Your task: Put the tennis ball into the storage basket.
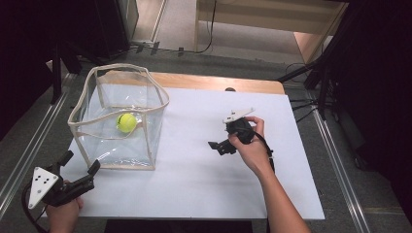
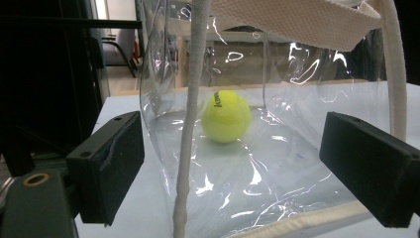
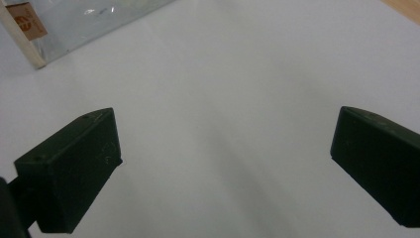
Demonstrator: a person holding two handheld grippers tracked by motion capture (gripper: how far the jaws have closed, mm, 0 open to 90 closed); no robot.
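Note:
A clear plastic bag (image 1: 150,131) with cream fabric trim stands open-topped on the left of the white sheet (image 1: 204,170). A yellow tennis ball (image 1: 126,122) rests on the bag's floor. My left gripper (image 1: 81,161) is open at the bag's near left corner, just short of its wall. In the left gripper view, the ball (image 2: 225,116) shows through the clear bag (image 2: 277,173), and the left gripper (image 2: 233,173) has its jaws wide apart. My right gripper (image 1: 219,147) hovers over the sheet's middle, right of the bag. It is open (image 3: 223,168) and empty, above bare sheet (image 3: 223,74).
The sheet lies on a wooden table (image 1: 218,82) whose far edge shows. Metal rails (image 1: 29,141) run along the floor on both sides. Dark stands and cables (image 1: 311,97) crowd the far right. A corner of the bag (image 3: 74,25) shows in the right gripper view.

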